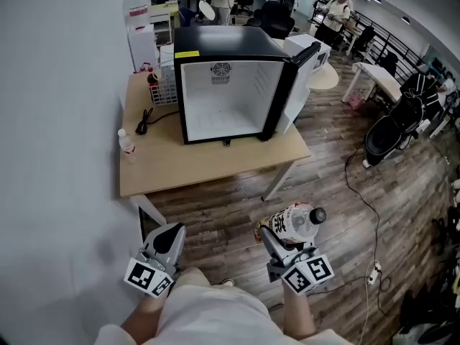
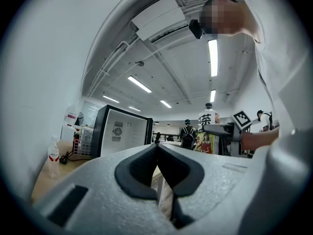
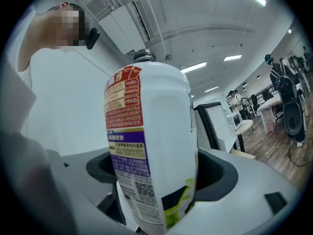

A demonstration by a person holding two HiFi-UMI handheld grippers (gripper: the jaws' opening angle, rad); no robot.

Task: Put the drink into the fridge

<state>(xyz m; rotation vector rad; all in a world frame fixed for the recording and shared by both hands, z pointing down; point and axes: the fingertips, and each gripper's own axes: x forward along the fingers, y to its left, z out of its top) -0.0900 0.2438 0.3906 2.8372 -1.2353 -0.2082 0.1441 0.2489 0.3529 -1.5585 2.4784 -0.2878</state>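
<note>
- An open office with a brown wood-plank floor (image 1: 402,192) and a plain white wall; seated and standing people (image 1: 334,13) are far behind the fridge.
- A light wooden rectangular counter (image 1: 208,165) stands against the wall and carries a black mini fridge (image 1: 223,43).
- The fridge's door (image 1: 298,85) is swung open to the fridge's right, showing a bare white interior.
- Just left of the fridge sits a white wire basket (image 1: 164,88); in front of that, a black cable (image 1: 146,121) lies on the counter.
- Further left of the fridge, at the counter's edge, stands a small clear plastic bottle with a red label (image 1: 126,144).
- The right tool (image 1: 284,233) is well in front of the fridge, off the counter and over the floor, with its jaws clamped on the drink: a white plastic bottle with a black cap and a printed red, purple and green label (image 3: 151,131).
- The bottle fills the gap between the jaws, tilted with its cap pointing towards the fridge.
- The left tool (image 2: 156,148) is also in front of the fridge, to its left, jaws pressed together with nothing between them.
</note>
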